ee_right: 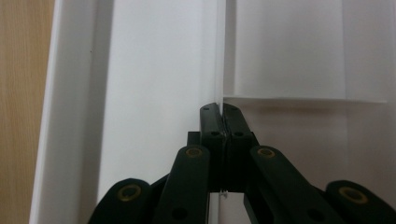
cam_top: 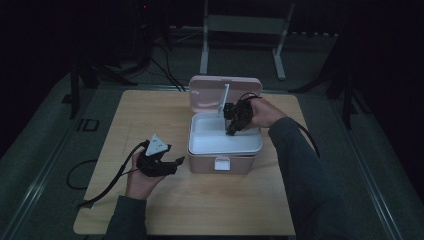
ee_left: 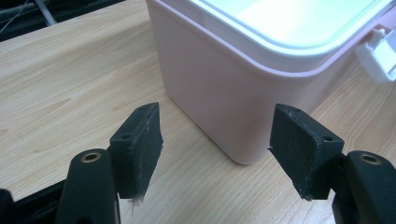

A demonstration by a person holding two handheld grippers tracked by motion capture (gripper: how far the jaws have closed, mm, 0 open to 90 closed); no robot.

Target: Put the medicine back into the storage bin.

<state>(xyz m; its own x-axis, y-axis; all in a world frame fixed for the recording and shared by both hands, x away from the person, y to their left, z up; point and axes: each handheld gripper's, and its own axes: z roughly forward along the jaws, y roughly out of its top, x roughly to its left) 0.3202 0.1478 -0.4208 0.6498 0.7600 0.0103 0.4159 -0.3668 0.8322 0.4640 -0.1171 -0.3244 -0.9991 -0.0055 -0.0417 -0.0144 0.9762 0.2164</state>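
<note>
A pale pink plastic box with rounded corners sits a little to 1 o'clock of the middle of the light wooden table, its lid swung up and standing at the box's 12 o'clock edge. Inside lies a smooth white tray with a glossy rim, and a small white latch hangs on the front wall at 6 o'clock. The right gripper reaches down into the box from 3 o'clock, the person's hand and dark sleeve behind it; a thin, flat, pale grey panel rises edge-on from it toward the lid. In the right gripper view the two matte black jaws are pressed together at their tips, with the thin white edge of a sheet running straight on from between them (so they are clenched on that thin panel, as far as I can see), against flat white plastic surfaces. The left gripper lies low over the table at the box's 9 o'clock, a grey three-cornered plate on its back and a black cable trailing toward 7 o'clock. In the left gripper view its jaws stand apart, released, with nothing between them, their blocky black pads rough-textured; the box's rounded pink corner stands just beyond them on the streaky wood grain.
</note>
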